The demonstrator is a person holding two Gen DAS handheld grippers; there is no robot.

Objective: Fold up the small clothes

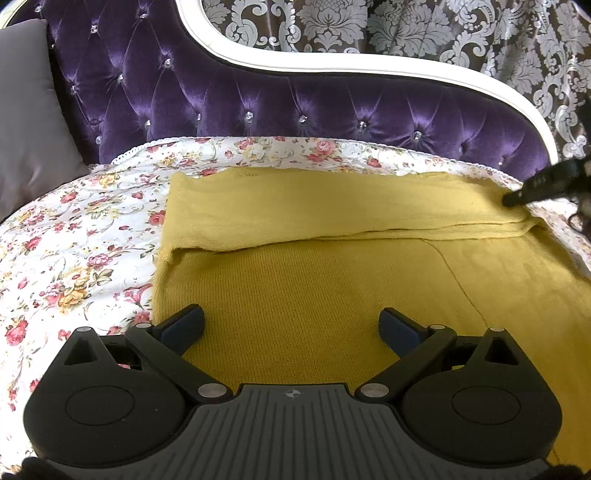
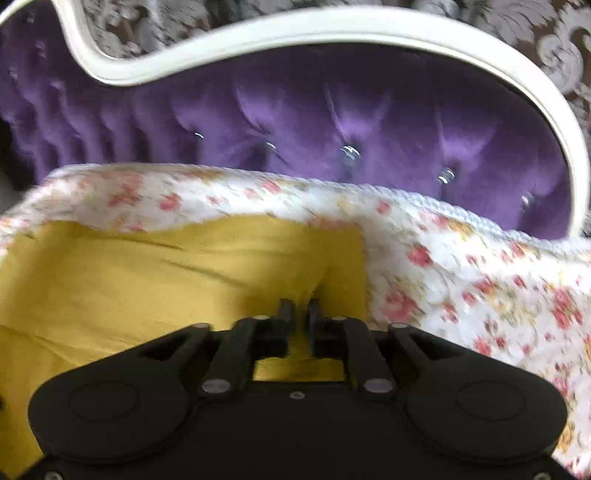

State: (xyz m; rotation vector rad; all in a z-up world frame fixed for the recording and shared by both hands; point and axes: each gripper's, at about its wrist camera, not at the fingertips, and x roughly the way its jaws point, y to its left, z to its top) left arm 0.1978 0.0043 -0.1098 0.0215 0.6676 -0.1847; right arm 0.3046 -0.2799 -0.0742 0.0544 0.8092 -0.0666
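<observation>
A mustard-yellow knitted garment [image 1: 314, 266] lies flat on a floral bedspread [image 1: 74, 236], with its far part folded over into a long band [image 1: 332, 206]. My left gripper [image 1: 291, 326] is open and empty, just above the garment's near part. My right gripper [image 2: 298, 310] is shut on a pinch of the yellow garment [image 2: 147, 280] near its right edge. It also shows in the left wrist view [image 1: 517, 197] at the garment's far right corner. The right wrist view is blurred.
A purple tufted headboard [image 1: 258, 92] with a white frame [image 1: 332, 62] rises behind the bed. A grey cushion [image 1: 26, 118] leans at the far left. A patterned curtain [image 1: 443, 29] hangs behind. The floral bedspread [image 2: 480, 280] extends right of the garment.
</observation>
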